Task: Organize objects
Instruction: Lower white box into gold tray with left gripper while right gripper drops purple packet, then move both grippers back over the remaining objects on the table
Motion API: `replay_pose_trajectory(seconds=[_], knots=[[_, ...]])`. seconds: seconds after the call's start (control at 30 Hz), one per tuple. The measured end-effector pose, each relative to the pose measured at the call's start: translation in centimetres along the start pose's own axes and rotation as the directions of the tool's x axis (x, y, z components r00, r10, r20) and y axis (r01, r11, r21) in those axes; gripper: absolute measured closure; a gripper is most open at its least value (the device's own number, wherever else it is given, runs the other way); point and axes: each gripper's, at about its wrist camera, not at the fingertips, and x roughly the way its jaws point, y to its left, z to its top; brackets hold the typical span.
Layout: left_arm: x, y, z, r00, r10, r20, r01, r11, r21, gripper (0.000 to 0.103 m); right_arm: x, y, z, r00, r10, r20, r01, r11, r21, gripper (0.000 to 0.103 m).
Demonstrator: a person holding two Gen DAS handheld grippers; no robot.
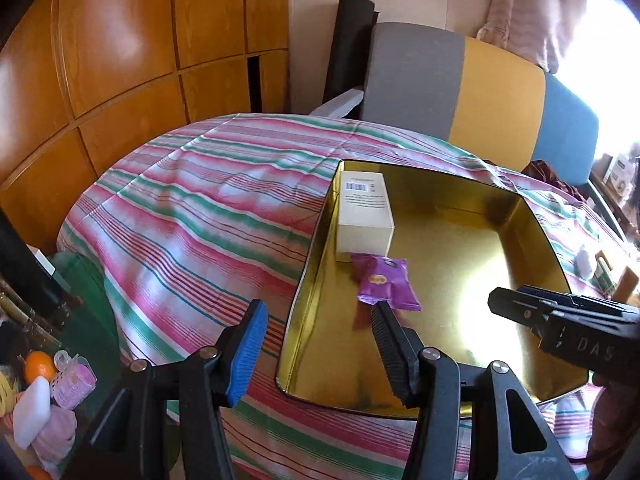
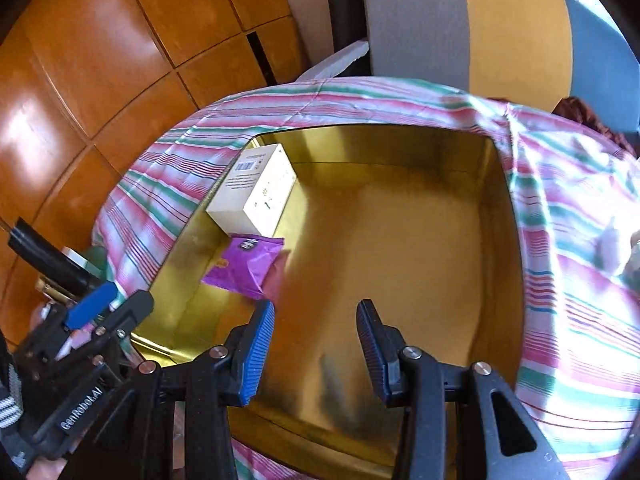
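Observation:
A gold metal tin [image 1: 472, 264] lies open on a striped cloth; it also shows in the right wrist view [image 2: 400, 232]. Inside, at its left side, a cream box [image 1: 364, 216] [image 2: 256, 192] stands with a purple snack packet [image 1: 386, 284] [image 2: 246, 264] just in front of it. My left gripper [image 1: 320, 320] is open and empty, straddling the tin's left wall, its right finger just short of the packet. My right gripper [image 2: 316, 320] is open and empty over the tin's near middle; it shows at the right edge of the left wrist view [image 1: 560, 320].
The striped cloth [image 1: 192, 232] covers a rounded table. Wooden cabinet panels [image 1: 120, 60] stand at the left, and a grey, yellow and blue chair back [image 1: 460, 92] stands behind. A glass side table at lower left holds an orange [image 1: 38, 366], hair rollers and small items.

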Motion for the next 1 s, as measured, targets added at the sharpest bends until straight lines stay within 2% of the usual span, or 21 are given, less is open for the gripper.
replay_pose_trajectory(seconds=[0.13,0.2,0.5,0.67,1.0], knots=[[-0.6,-0.5,0.1,1.000,-0.014,0.015,0.013,1.000,0.012,0.048,-1.0,0.3,-0.9,0.997,-0.070,0.037,0.071,0.997,-0.038,0.060],[-0.9,-0.7,0.1,1.000,-0.017,0.025,0.016,1.000,0.017,0.043,-1.6,0.2,-1.2,0.994,-0.093,0.053,0.095,0.995,-0.039,0.060],[-1.7,-1.9,-0.2,0.998,-0.039,0.039,0.037,0.998,0.049,0.041,-4.8,-1.3,-3.3,0.982,-0.153,0.114,0.156,0.988,-0.013,0.057],[-1.7,-2.6,-0.6,0.998,-0.047,0.032,0.045,0.997,0.069,0.041,-6.9,-2.9,-4.5,0.972,-0.179,0.149,0.178,0.984,0.019,0.049],[-1.5,-4.4,-1.2,0.997,-0.075,0.017,0.073,0.990,0.124,0.041,-10.0,-9.1,-7.3,0.951,-0.287,0.113,0.274,0.954,0.119,0.046]])
